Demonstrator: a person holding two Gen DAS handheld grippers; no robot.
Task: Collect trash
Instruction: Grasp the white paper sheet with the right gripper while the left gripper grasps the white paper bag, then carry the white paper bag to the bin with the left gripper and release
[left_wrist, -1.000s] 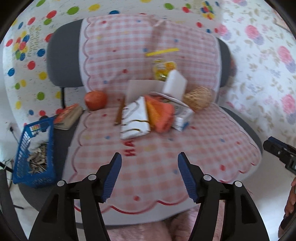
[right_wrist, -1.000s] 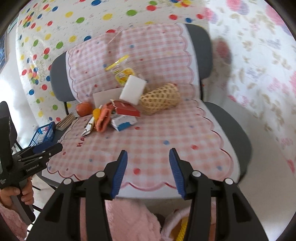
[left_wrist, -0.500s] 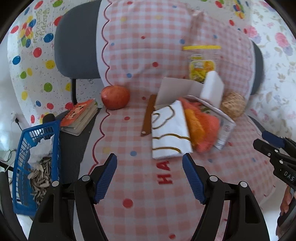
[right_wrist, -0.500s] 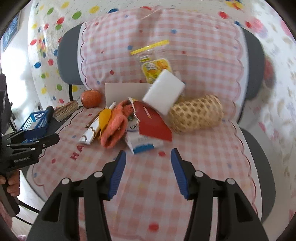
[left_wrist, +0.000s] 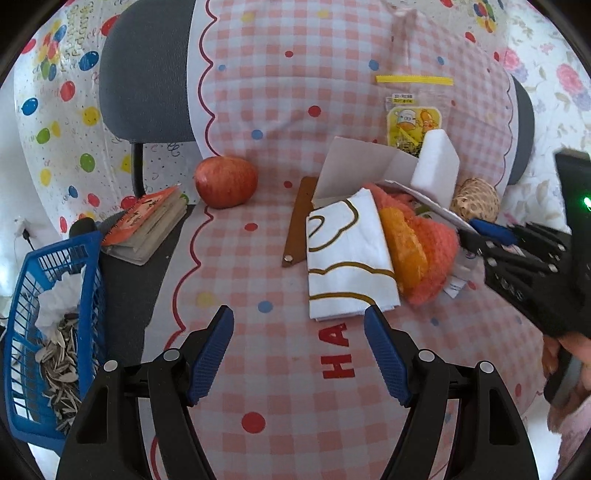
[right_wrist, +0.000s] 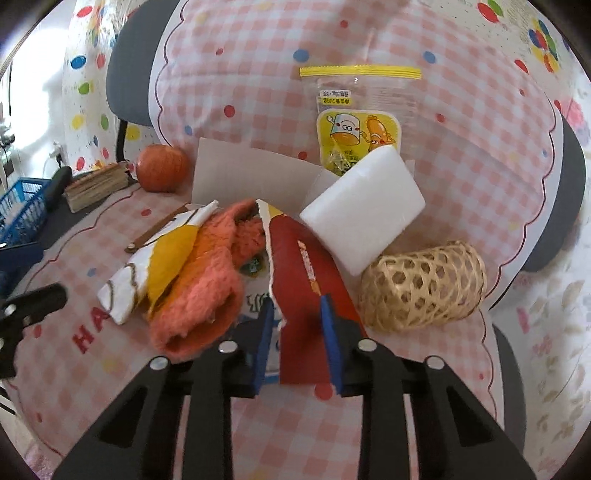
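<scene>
A heap of litter lies on a chair with a pink checked cover (left_wrist: 280, 110). It holds a torn red carton flap (right_wrist: 306, 266), a white packet with gold lines (left_wrist: 347, 258), an orange fuzzy cloth (right_wrist: 207, 280), a white foam block (right_wrist: 362, 210) and folded white card (right_wrist: 243, 177). My right gripper (right_wrist: 297, 304) is low over the red flap, its jaws closing with the flap between them and the pads not visibly pressing on it. My left gripper (left_wrist: 297, 314) hovers open above the seat, just short of the white packet, with nothing between its fingers.
A blue basket (left_wrist: 22, 332) with seed shells and tissue stands at the left, beside a book (left_wrist: 147, 225). An apple (left_wrist: 225, 181), a brown strip (left_wrist: 299, 218), a wicker cup (right_wrist: 421, 288) and a zip bag (right_wrist: 358, 125) also rest on the chair.
Both grippers have come in closer over the seat. The right one has reached the heap and narrowed its jaws around the red flap. The left one has opened a little wider.
</scene>
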